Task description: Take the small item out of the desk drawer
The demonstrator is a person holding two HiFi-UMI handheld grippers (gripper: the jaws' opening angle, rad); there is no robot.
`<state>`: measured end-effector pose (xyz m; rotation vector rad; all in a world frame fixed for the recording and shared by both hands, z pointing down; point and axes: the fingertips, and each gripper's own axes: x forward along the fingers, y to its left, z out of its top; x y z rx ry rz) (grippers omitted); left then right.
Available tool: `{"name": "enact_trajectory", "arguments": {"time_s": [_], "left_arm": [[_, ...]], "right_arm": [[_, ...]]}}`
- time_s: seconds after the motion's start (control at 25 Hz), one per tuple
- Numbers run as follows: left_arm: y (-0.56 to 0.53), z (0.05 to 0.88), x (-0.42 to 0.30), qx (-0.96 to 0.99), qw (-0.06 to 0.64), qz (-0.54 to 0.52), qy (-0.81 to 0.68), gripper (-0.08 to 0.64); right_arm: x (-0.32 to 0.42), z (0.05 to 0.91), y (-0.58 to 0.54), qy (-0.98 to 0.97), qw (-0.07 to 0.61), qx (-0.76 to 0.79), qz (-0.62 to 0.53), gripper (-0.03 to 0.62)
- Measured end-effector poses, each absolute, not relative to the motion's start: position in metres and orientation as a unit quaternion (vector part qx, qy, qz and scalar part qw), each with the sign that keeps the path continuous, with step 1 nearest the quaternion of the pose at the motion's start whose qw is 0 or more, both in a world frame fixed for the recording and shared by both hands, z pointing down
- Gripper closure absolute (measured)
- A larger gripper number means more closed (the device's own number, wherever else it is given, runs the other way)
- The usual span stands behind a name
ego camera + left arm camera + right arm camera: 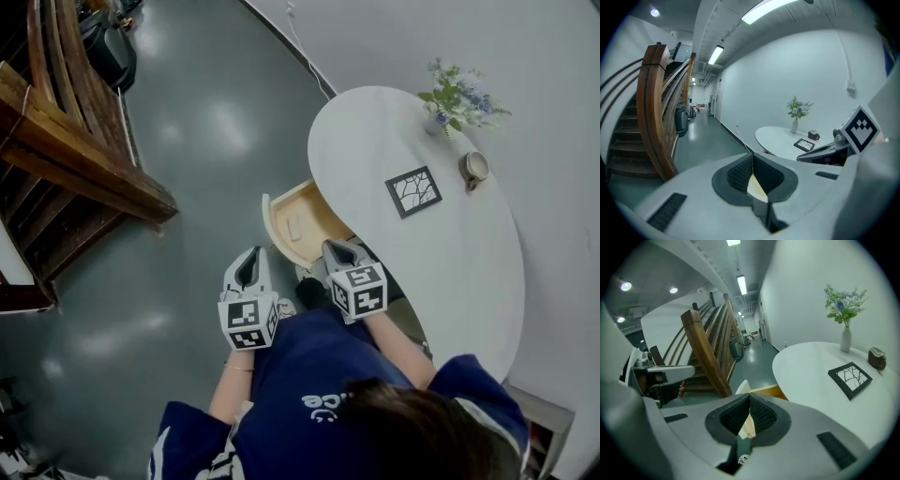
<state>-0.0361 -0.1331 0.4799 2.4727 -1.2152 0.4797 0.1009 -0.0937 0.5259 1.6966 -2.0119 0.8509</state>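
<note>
A small white item (pixel 293 228) is seen lying inside the open drawer (pixel 317 208), which is pulled out from under the white table (pixel 441 253). The left gripper (pixel 251 267) and right gripper (pixel 336 251) are held near the drawer, each with its jaws pressed together and nothing gripped.

The head view is looking steeply down from above the person, with the drawer (pixel 302 221) near at 12 o'clock and the table (pixel 441 281) at 2. Both gripper views are facing level, away from the person, close beside that table; all three are sharing its framed picture (pixel 413 191) and the staircase (pixel 75 150).
</note>
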Motion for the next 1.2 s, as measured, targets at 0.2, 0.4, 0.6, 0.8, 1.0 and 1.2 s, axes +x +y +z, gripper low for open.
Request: {"name": "enact_trajectory", "arguments": {"time_s": [0.2, 0.4, 0.6, 0.8, 1.0, 1.2], "left_arm": [[-0.153, 0.483, -0.028, 0.857, 0.176, 0.172, -0.453, 0.555], [-0.168, 0.486, -0.020, 0.846, 0.180, 0.176, -0.470, 0.555], [-0.175, 0.492, -0.018, 0.832, 0.189, 0.182, -0.488, 0.555], [-0.181, 0.498, -0.027, 0.815, 0.198, 0.191, -0.510, 0.555], [-0.185, 0.503, -0.038, 0.798, 0.207, 0.197, -0.531, 0.555], [-0.187, 0.505, -0.045, 0.786, 0.212, 0.204, -0.543, 0.555]], "right_arm": [[0.105, 0.543, -0.127, -0.722, 0.204, 0.580, 0.318, 0.583], [0.109, 0.562, -0.151, -0.723, 0.228, 0.562, 0.332, 0.583], [0.102, 0.583, -0.164, -0.728, 0.245, 0.533, 0.356, 0.567], [0.093, 0.601, -0.176, -0.730, 0.263, 0.506, 0.375, 0.514], [0.085, 0.619, -0.184, -0.730, 0.289, 0.485, 0.385, 0.462], [0.079, 0.638, -0.189, -0.723, 0.301, 0.478, 0.398, 0.448]]}}
